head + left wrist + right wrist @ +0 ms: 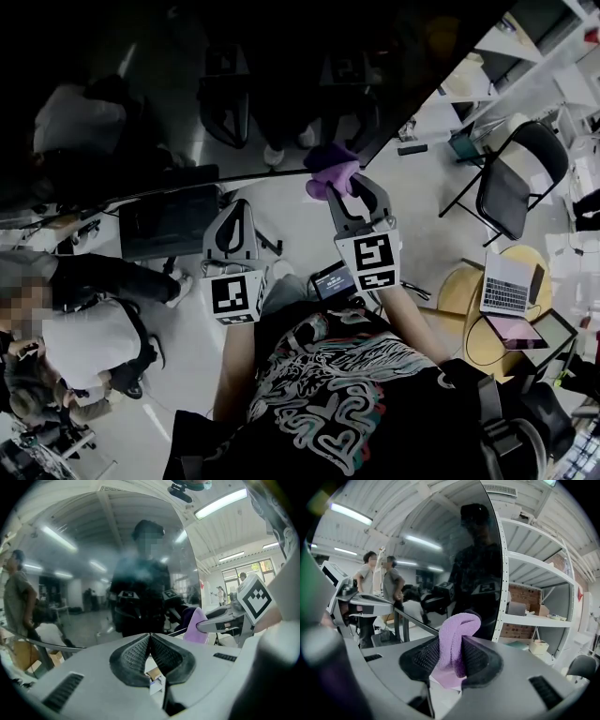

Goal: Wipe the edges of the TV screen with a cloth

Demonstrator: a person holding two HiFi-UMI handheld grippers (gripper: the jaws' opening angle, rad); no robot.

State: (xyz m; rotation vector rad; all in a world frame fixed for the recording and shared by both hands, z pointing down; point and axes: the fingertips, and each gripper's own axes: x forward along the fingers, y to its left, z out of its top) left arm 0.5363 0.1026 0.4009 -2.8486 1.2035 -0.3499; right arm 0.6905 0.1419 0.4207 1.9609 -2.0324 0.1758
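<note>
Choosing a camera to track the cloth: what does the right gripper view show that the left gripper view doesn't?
Only the right gripper view: the right gripper shut on the purple cloth, and white shelving beside the TV screen. Only the left gripper view: the left gripper shut with nothing in it, and the right gripper's marker cube. Both: the cloth and the dark screen reflecting the person.

Head view looks steeply down past the person's chest (347,394) at the TV screen (281,56), close in. Each gripper view faces along its own jaws, near the dark glass. All three views share the screen and the purple cloth (333,169).
</note>
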